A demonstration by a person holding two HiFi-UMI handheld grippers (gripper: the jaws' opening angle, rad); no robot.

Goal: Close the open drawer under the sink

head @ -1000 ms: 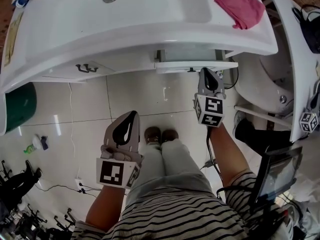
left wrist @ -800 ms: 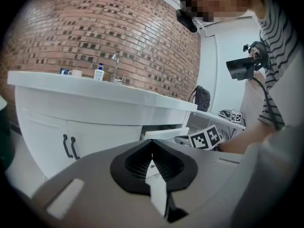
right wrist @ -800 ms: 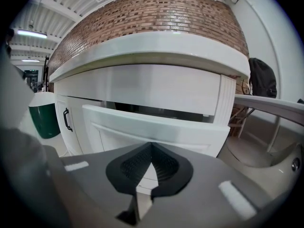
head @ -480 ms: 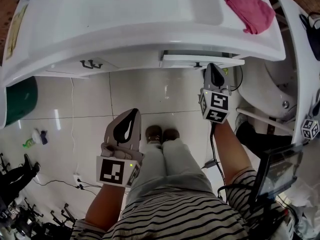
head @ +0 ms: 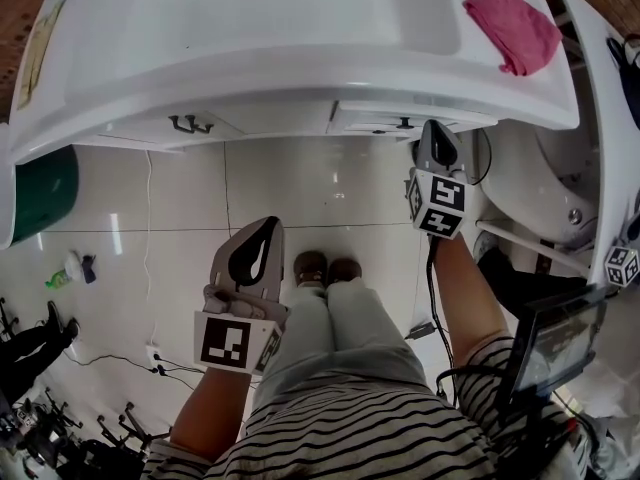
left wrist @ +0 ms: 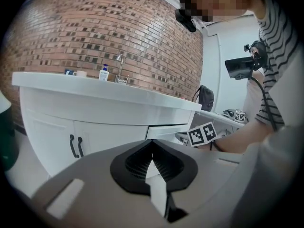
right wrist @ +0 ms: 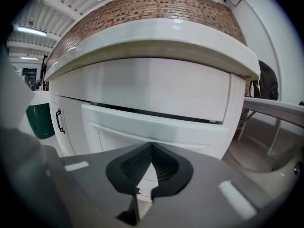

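Since a second ago the drawer (head: 385,120) has slid nearly flush under the sink (head: 300,63), its long front running left-right, facing me. My right gripper (head: 437,133) and left gripper (head: 264,230) have their jaws closed and empty.

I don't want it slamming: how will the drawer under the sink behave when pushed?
The drawer front looks like a rigid white panel, so it probably won't flex. Only a narrow dark gap shows above it, so it likely has little travel left. The shut right gripper sits off to one side of the handle, so the drawer might skew slightly.
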